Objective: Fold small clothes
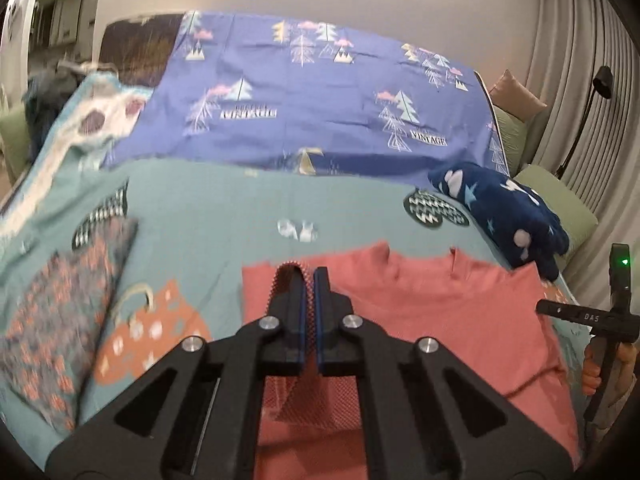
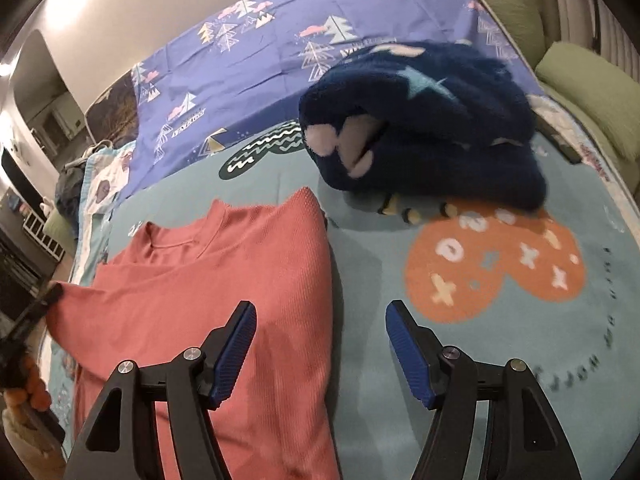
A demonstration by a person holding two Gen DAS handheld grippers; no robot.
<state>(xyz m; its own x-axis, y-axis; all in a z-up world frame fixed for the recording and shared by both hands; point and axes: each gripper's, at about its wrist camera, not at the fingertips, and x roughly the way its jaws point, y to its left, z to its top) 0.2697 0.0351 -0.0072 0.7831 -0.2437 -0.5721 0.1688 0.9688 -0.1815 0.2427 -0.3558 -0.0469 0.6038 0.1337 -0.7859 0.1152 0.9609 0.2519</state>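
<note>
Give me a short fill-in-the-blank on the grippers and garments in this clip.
1. The left gripper is shut on a fold of the ____ top.
2. The right gripper has its jaws ____.
3. The dark blue fleece carries ____ shapes.

Missing: coral; open; star

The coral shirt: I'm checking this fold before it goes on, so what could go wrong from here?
1. The left gripper is shut on only a narrow loop of the coral shirt, so the fabric could slip out under a pull.
2. The right gripper is open with nothing between its fingers, so the shirt's right side lies loose and may drag or bunch.
3. The navy fleece garment lies just beyond the shirt and might snag.
</note>
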